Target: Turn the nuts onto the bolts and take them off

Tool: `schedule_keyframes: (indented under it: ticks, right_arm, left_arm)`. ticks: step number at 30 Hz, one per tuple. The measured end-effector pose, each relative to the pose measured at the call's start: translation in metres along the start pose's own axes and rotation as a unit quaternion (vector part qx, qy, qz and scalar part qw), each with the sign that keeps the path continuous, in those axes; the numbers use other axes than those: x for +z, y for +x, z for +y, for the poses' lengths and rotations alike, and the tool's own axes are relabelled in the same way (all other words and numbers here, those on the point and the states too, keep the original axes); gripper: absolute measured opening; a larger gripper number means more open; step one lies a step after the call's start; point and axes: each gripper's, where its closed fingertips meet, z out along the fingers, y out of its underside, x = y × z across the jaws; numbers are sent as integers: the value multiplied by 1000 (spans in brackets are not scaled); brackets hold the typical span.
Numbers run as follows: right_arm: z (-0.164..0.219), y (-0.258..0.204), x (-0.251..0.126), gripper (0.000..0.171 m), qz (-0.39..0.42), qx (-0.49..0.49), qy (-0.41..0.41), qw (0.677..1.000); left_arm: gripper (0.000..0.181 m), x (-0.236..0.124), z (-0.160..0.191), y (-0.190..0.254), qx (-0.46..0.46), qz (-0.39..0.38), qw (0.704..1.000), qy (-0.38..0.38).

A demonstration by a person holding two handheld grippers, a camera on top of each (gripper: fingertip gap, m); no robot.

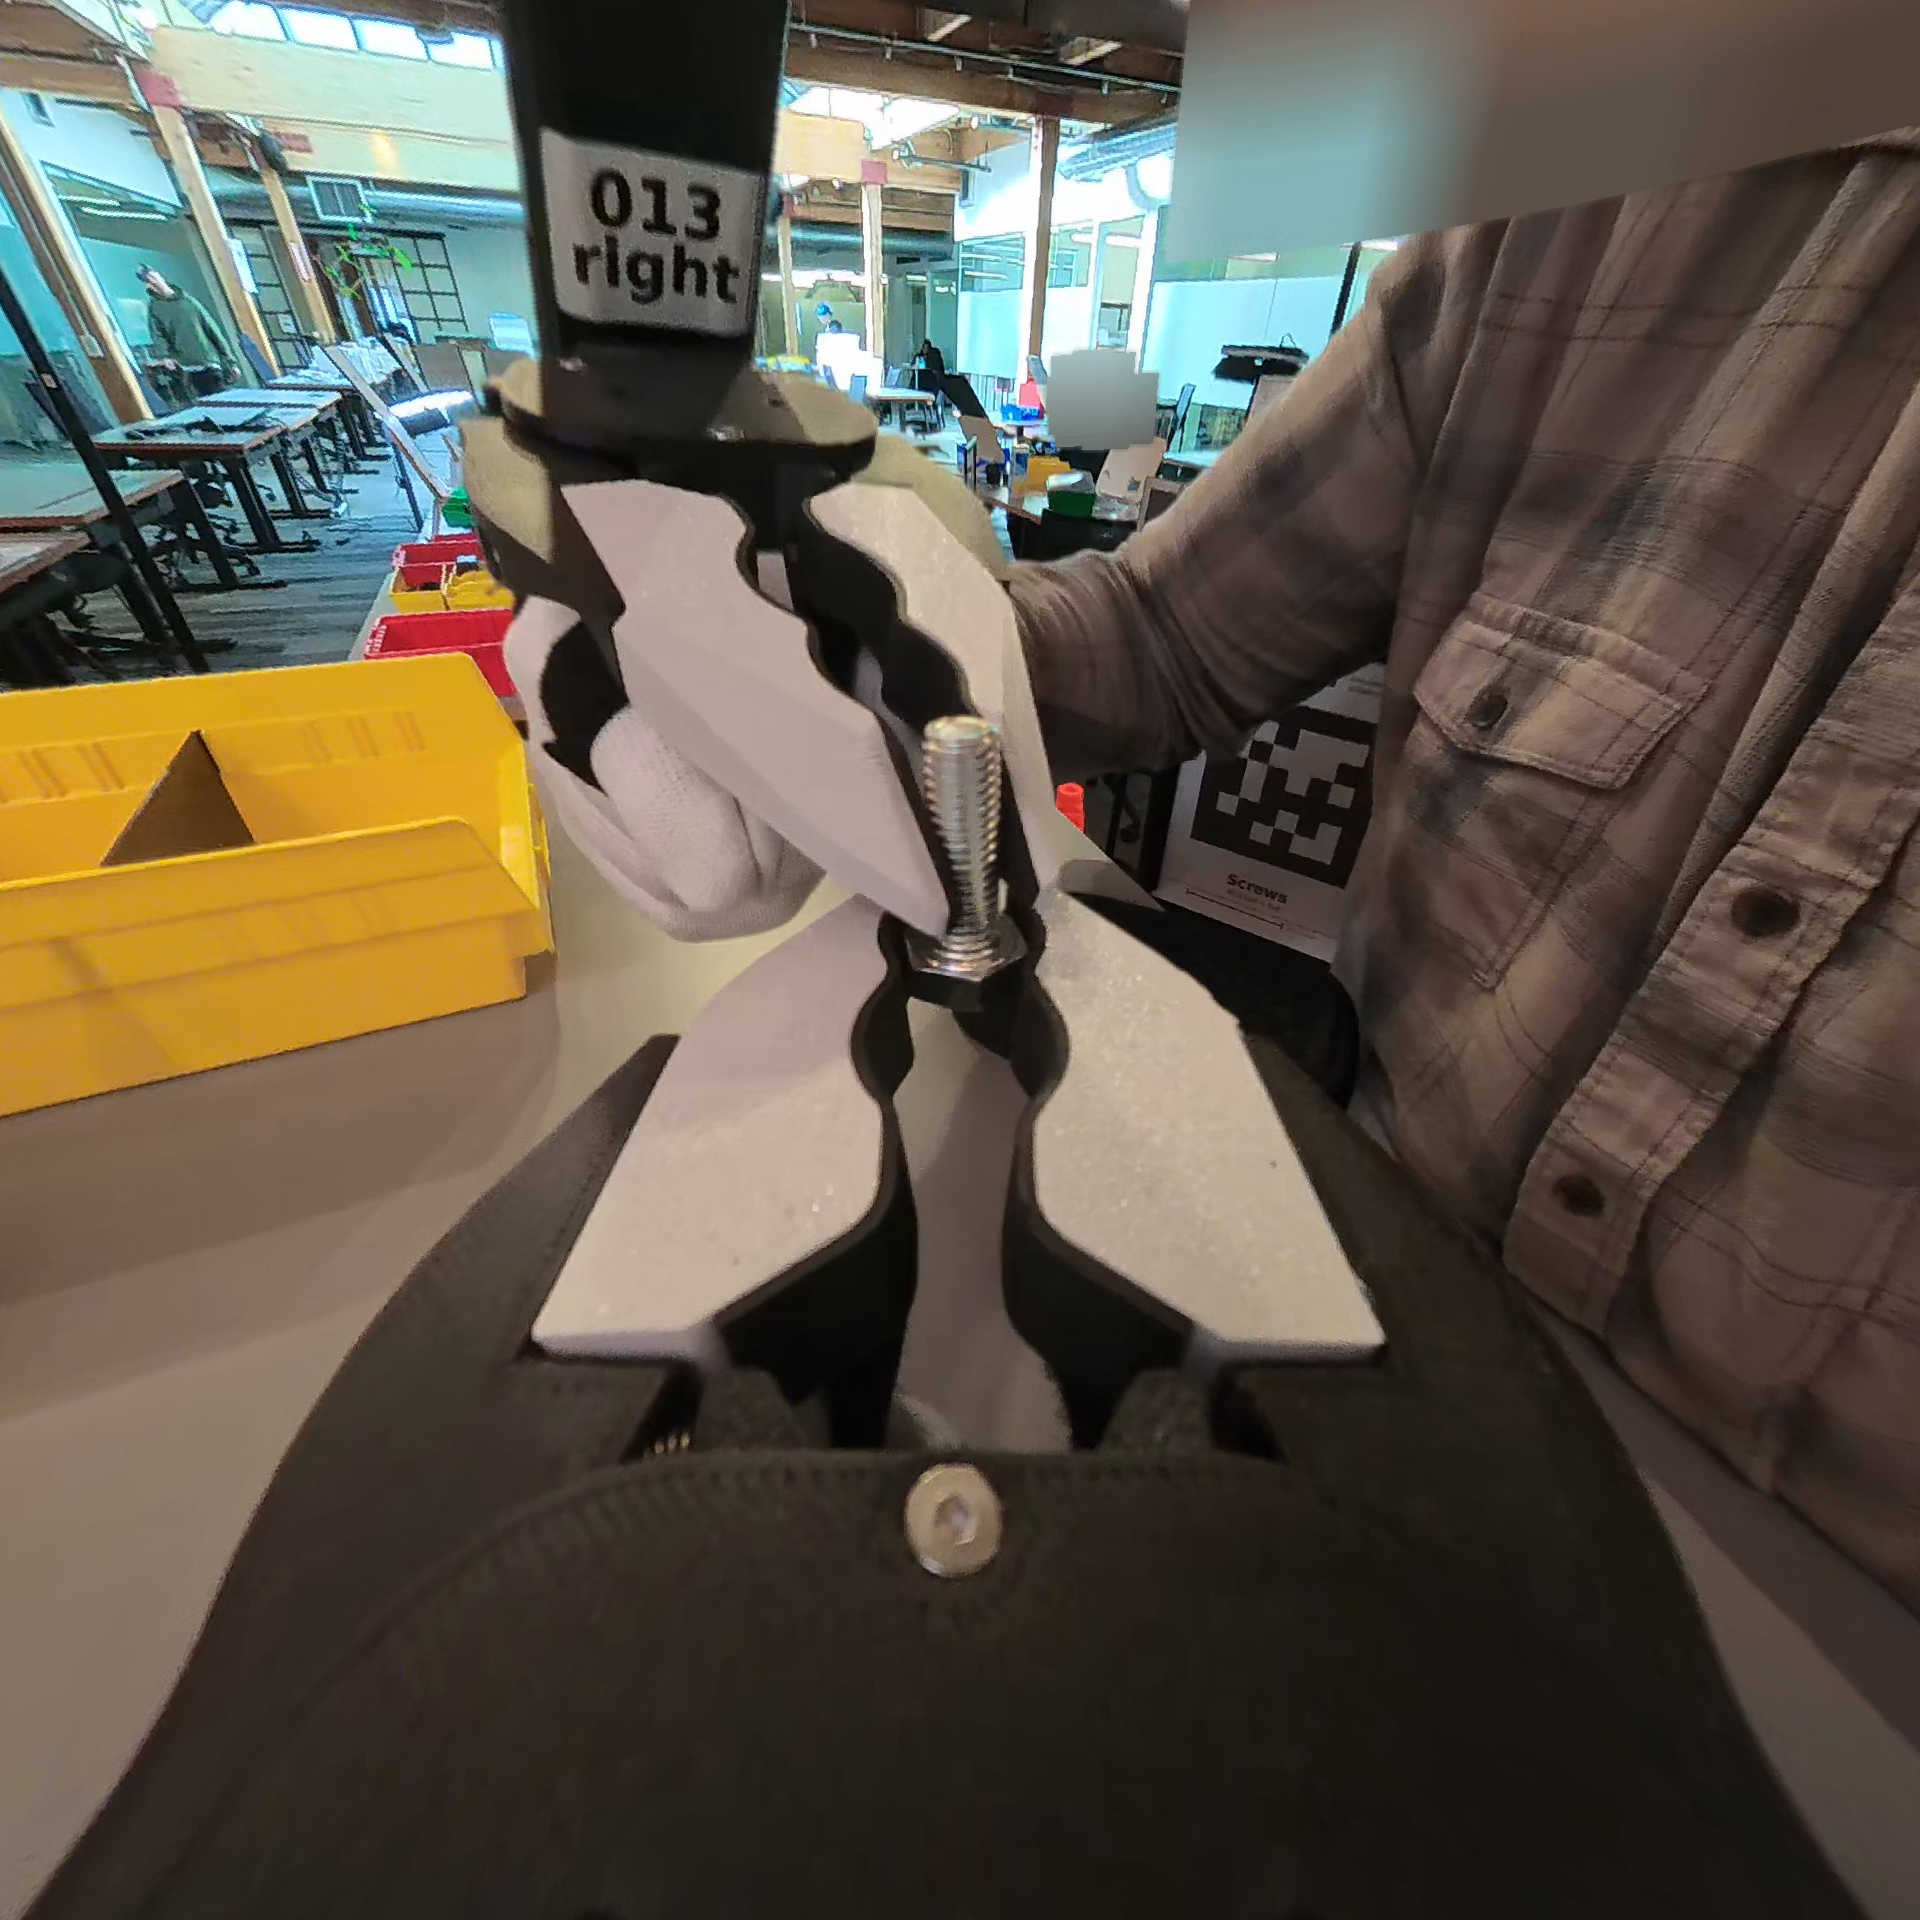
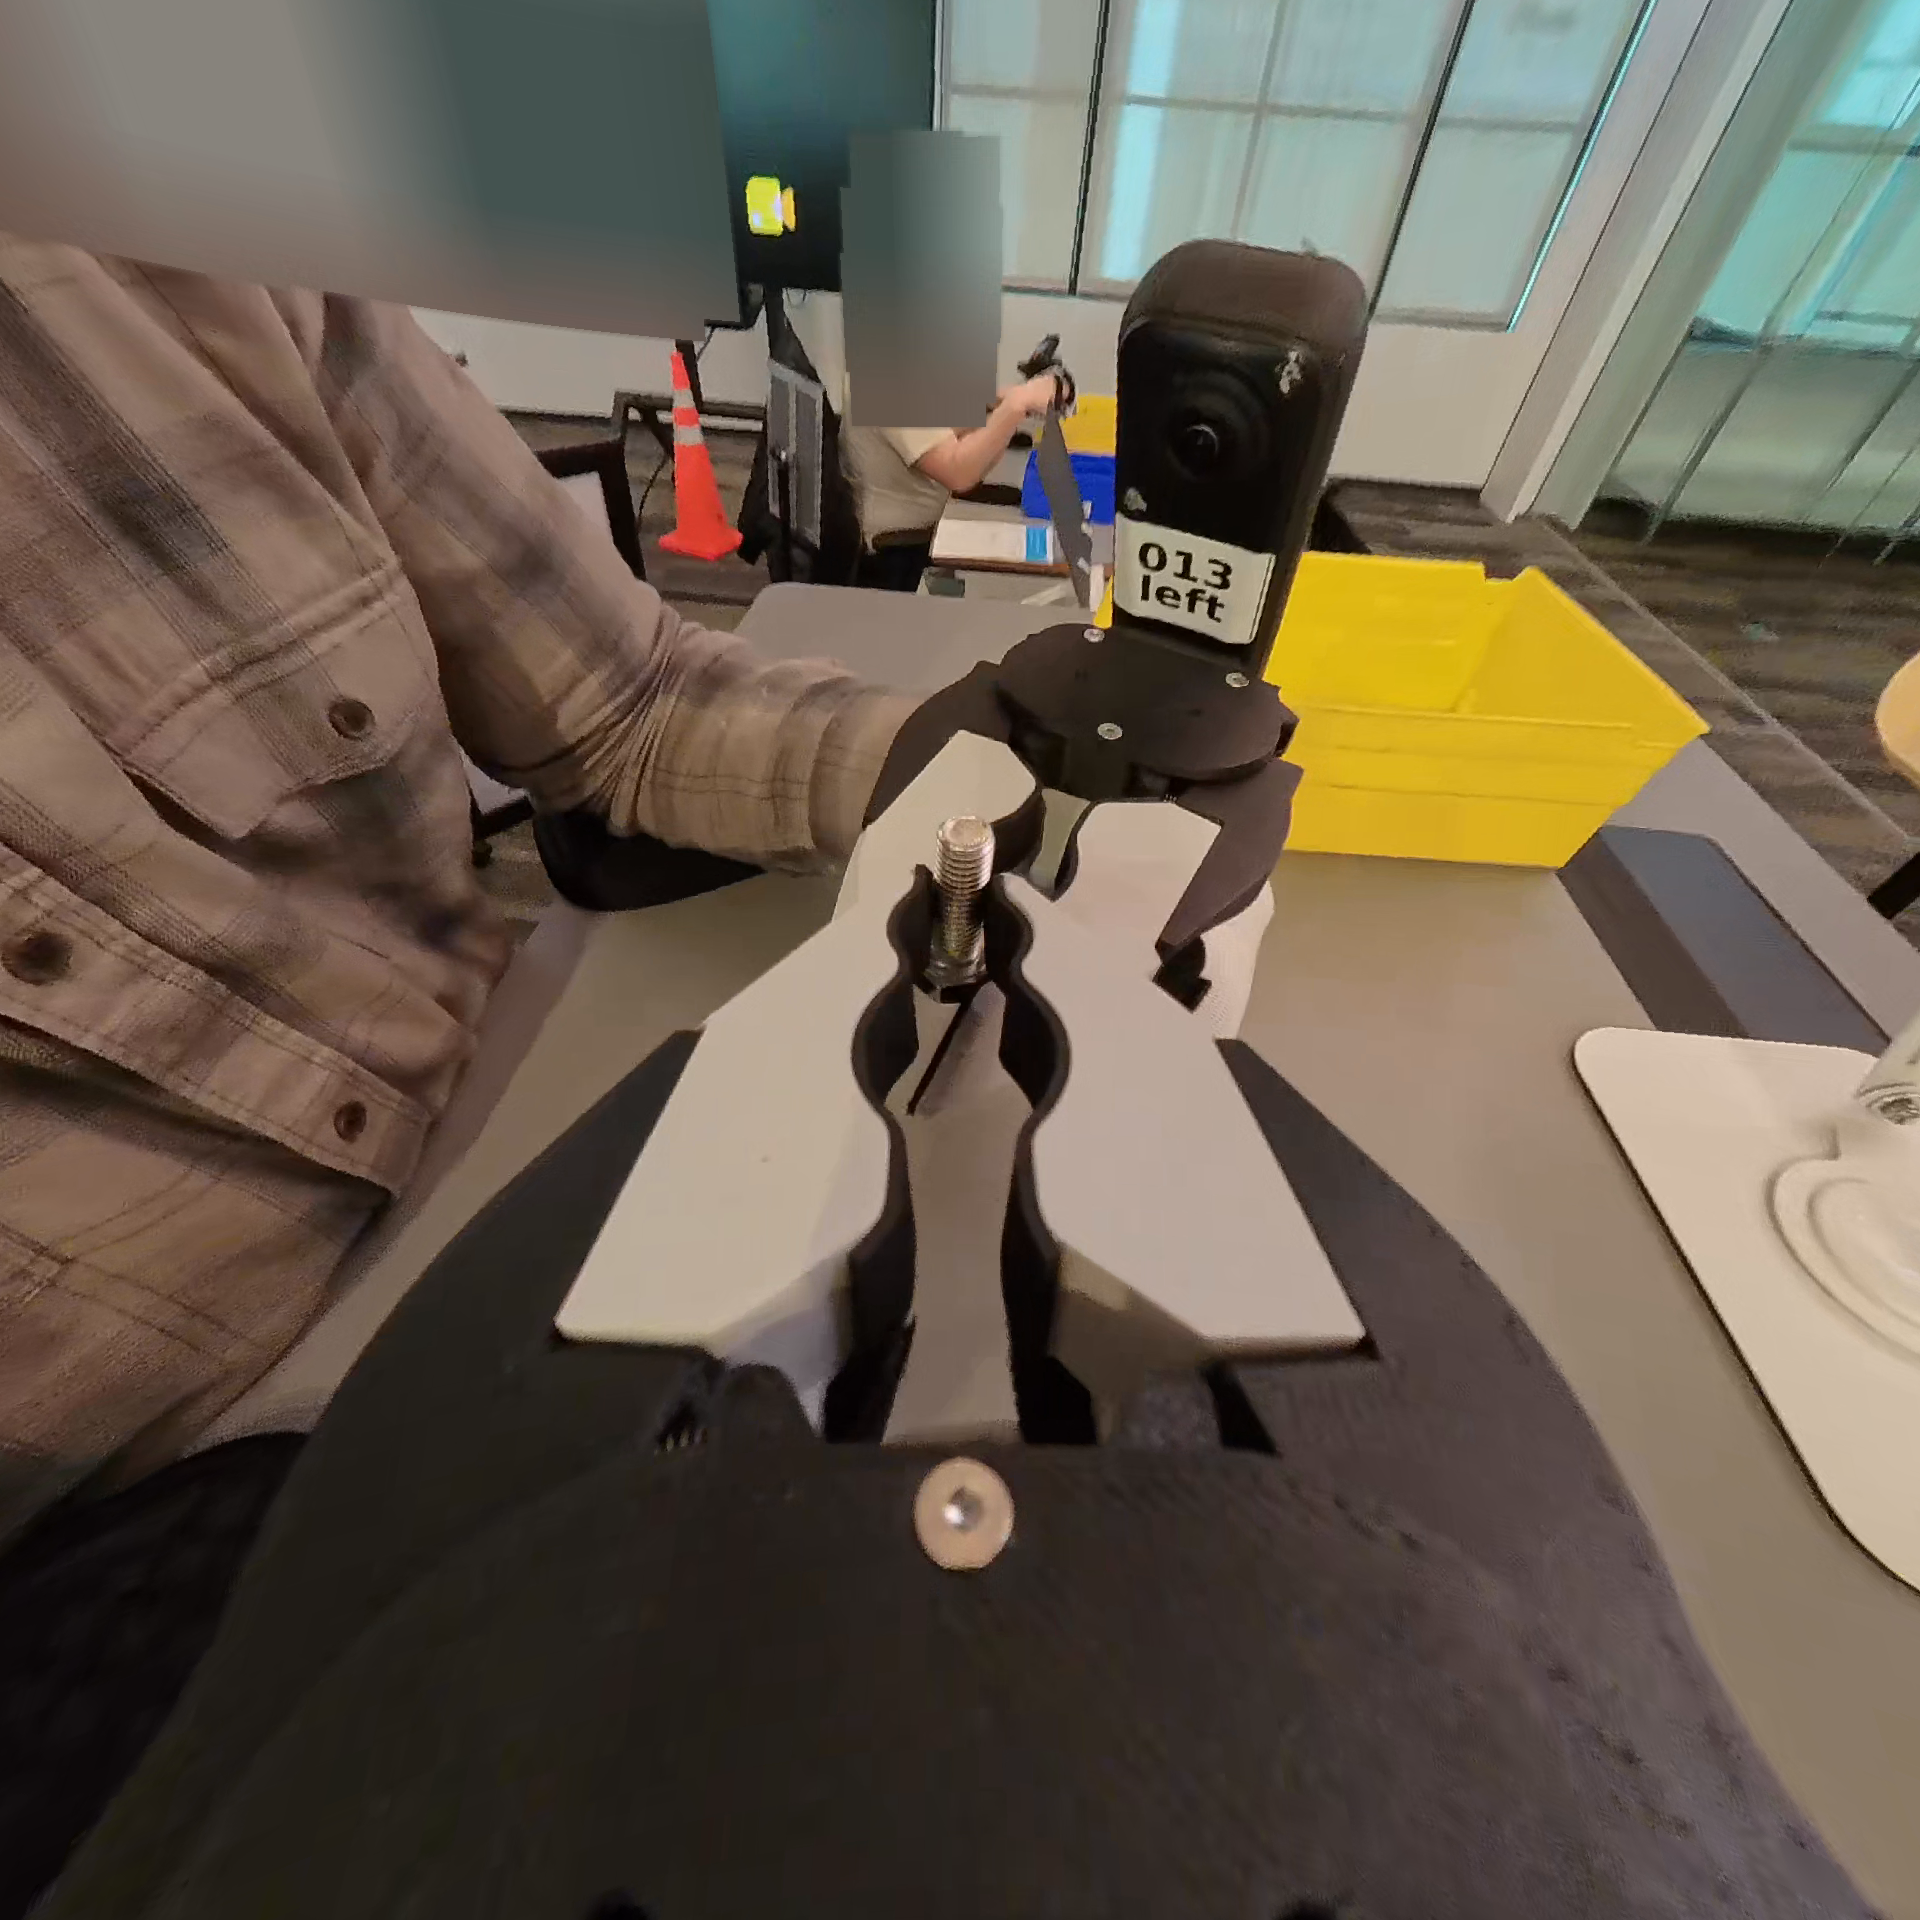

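A silver bolt (image 1: 961, 810) stands upright in the air between my two grippers, its threaded end pointing up. At its lower end is a hex piece (image 1: 961, 954); I cannot tell whether it is a nut or the bolt's head. My left gripper (image 1: 966, 961) is shut on that hex piece from below. My right gripper (image 1: 977, 883) comes down from above and is shut on the threaded shaft just above the hex. In the right wrist view the bolt (image 2: 963, 862) sits between the tips of my right gripper (image 2: 961, 904), with the hex piece (image 2: 951, 971) in the notch behind them.
A yellow bin (image 1: 260, 883) stands on the grey table (image 1: 208, 1299) to the left; it also shows in the right wrist view (image 2: 1455, 727). Red bins (image 1: 436, 634) stand farther back. A white tray (image 2: 1662, 1143) holding a glass item lies at the right. A person in a plaid shirt (image 1: 1558, 727) is close by. Tip to tip, the grippers are about 4 cm apart.
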Motion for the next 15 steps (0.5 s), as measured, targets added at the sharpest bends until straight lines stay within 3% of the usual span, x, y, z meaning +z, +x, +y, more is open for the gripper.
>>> schedule_keyframes:
  ticks: [4, 7, 11, 13, 15]
  right_arm:
    - [-15, 0, -16, 7, 4, 7, 51, 999]
    - [-23, 25, -50, 7, 67, -15, 37, 997]
    - [-4, 117, -145, 7, 254, -10, -62, 965]
    - [32, 165, -202, 7, 333, 33, -147, 931]
    - [72, 205, -253, 7, 392, 83, -213, 891]
  left_arm:
    - [28, 3, -10, -6, -1, -29, 999, 14]
    - [36, -4, -16, -21, -7, -68, 997, 33]
    - [18, -17, -3, -52, -3, -155, 988, 8]
    - [2, -19, 6, -63, 5, -187, 982, -19]
    - [0, -18, 15, -65, 13, -194, 980, -46]
